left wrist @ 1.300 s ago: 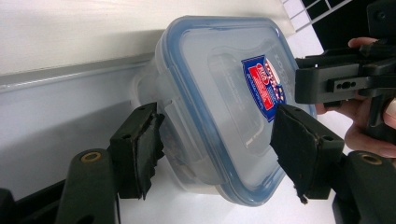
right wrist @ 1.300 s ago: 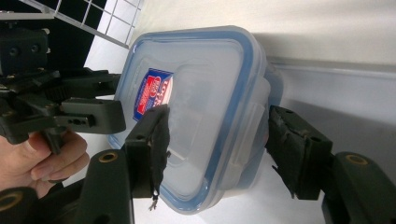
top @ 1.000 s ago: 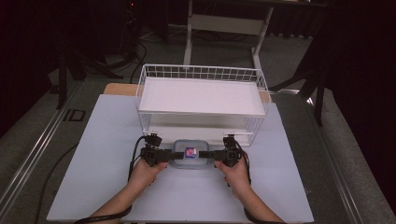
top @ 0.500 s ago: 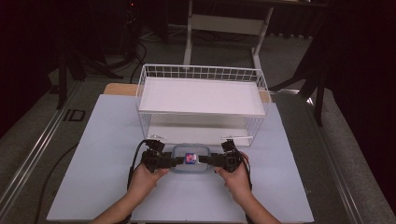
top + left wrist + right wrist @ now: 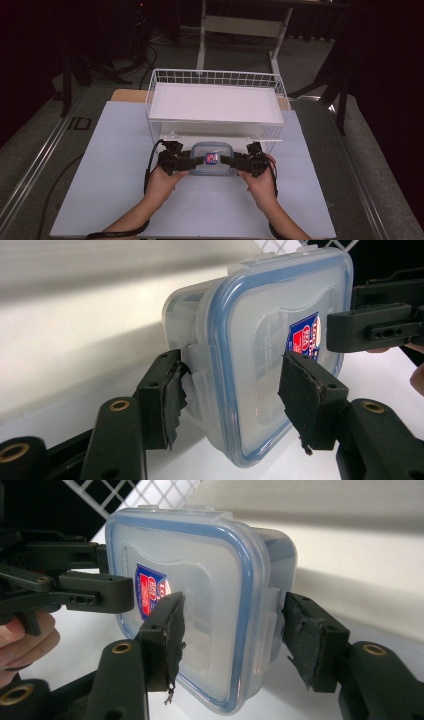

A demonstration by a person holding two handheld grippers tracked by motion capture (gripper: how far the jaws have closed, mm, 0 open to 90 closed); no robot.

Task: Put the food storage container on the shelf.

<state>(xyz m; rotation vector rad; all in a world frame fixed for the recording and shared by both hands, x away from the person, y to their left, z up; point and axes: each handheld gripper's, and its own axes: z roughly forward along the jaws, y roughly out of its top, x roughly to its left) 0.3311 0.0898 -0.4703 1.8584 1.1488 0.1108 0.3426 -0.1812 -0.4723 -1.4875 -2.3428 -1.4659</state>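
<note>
The plastic box (image 5: 212,159) with the blue-rimmed lid sits near the middle of the white table (image 5: 100,165), just in front of the wire basket (image 5: 216,100), which stands at twelve o'clock from the box. The left gripper (image 5: 196,161) holds the box at its nine o'clock end, and the right gripper (image 5: 226,160) holds it at its three o'clock end. In the left gripper view, the black pads (image 5: 161,399) pinch the box (image 5: 260,355), one on the lid and one on the side clip. In the right gripper view, one pad (image 5: 167,630) presses the lid of the box (image 5: 210,590), and the other pad sits at the side clip, so this gripper looks like it pinches the box too. The job in hand seems to be lifting the box to put it in the basket. To do it well, both hands should go up together, at the same speed, so the box stays flat and does not tip. Both grips should stay tight, since the plastic looks smooth and could slip. The box has to go higher than the basket's front wall before it moves toward twelve o'clock. Then it can come down gently on the white floor inside the basket.
</note>
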